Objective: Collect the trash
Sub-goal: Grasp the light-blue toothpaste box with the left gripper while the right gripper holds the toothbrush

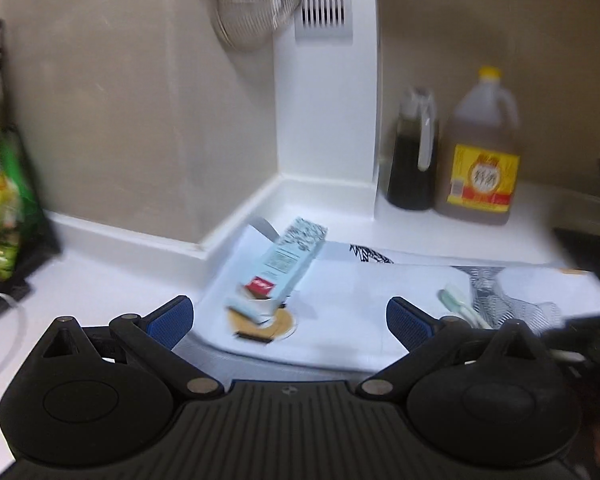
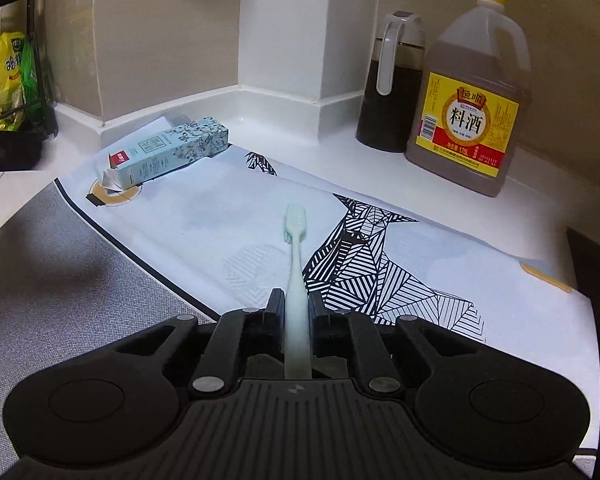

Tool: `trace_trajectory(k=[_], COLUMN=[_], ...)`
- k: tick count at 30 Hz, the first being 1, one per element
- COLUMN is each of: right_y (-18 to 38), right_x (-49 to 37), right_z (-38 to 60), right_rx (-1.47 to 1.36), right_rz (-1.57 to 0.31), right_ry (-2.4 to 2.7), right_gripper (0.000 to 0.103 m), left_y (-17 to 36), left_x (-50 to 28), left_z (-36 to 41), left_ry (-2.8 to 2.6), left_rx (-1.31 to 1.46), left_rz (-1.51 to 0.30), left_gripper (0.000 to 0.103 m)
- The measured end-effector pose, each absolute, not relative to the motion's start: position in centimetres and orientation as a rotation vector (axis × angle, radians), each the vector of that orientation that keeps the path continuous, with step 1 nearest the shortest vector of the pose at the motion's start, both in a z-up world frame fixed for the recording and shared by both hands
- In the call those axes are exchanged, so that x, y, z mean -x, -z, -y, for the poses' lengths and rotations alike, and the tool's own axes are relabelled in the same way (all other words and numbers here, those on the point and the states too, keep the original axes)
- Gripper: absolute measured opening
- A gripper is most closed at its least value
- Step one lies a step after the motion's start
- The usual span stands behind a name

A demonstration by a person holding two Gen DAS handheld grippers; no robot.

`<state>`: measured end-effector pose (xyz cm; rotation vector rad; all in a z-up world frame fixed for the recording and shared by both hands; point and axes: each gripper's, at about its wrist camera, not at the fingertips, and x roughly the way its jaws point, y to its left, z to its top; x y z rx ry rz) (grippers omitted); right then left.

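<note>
A pale green toothbrush (image 2: 296, 264) sticks out forward from my right gripper (image 2: 296, 300), whose jaws are shut on its handle; the brush head hangs over the patterned mat (image 2: 228, 216). In the left wrist view the same toothbrush (image 1: 460, 306) shows blurred at the right. A pale blue opened carton (image 2: 172, 152) lies on its side at the mat's far left corner. My left gripper (image 1: 290, 318) is open, nothing between its blue pads, with the carton (image 1: 284, 268) just ahead of it.
A dark sauce jug (image 2: 392, 80) and a large yellow-capped cooking wine bottle (image 2: 472, 92) stand at the back right by a white wall column (image 2: 300, 28). A black rack with yellow and green packets (image 2: 10, 80) is at the far left. A grey mat (image 2: 48, 264) lies left.
</note>
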<state>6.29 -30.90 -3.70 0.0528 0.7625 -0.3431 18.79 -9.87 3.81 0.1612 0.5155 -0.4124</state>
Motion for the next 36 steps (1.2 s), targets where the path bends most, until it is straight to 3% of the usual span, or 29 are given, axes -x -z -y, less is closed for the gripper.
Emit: trace_trajectory(k=[14,28,32,36], right_y=[4.0,4.1,4.2,4.2], right_x=[-6.3,-7.0,-6.9,-6.8], right_z=[31.6,31.8,32.0,32.2], right_rx=[-0.090,-0.070,-0.078,-0.091], right_rz=[-0.737,-0.725,-0.719,-0.715], right_ry=[0.343,0.364,0.360,0.355], right_gripper=[0.017,0.039,0.039,0.039], left_y=[1.1,1.8,1.7,1.1], left_x=[-27.4,-28.7,-27.8,-25.3], left_z=[15.0,15.6,15.3,14.5], left_ry=[0.387,0.368,0.367,0.458], left_rx=[-0.168,-0.196,-0.200,-0.195], left_rz=[-0.619,-0.652,-0.695,-0.700], left_gripper=[0.103,0.103,0.074,0.068])
